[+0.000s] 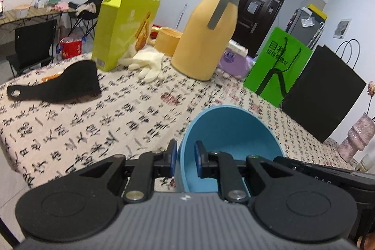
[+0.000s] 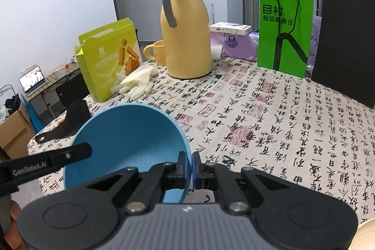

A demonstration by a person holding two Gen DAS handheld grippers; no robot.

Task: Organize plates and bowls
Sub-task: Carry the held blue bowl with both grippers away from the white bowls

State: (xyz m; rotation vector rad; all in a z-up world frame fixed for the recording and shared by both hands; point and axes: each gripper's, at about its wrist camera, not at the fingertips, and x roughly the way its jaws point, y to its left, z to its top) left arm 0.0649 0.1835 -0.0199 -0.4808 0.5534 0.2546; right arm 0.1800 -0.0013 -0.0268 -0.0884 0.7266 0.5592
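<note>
A blue bowl (image 1: 234, 132) (image 2: 131, 132) hangs tilted above the calligraphy tablecloth (image 2: 269, 123), its inside bare. My left gripper (image 1: 186, 151) is shut on the bowl's left rim, one blue pad outside the wall and one inside. On the opposite rim my right gripper (image 2: 191, 163) is shut tight, the thin wall pinched between its pads. Each gripper also shows in the other's view: the left gripper's finger (image 2: 77, 151) at the bowl's left side, the right gripper's body (image 1: 316, 170) behind its right side. I see no plates.
At the back of the table stand a yellow thermos jug (image 2: 185, 34), a yellow mug (image 2: 157, 53), a green snack box (image 2: 110, 57), white gloves (image 2: 136, 83), a purple tissue pack (image 2: 234, 43), a green bag (image 2: 283, 32) and a black bag (image 2: 346, 43). A black scoop (image 1: 61, 86) lies left; a pink vase (image 1: 356, 137) stands right.
</note>
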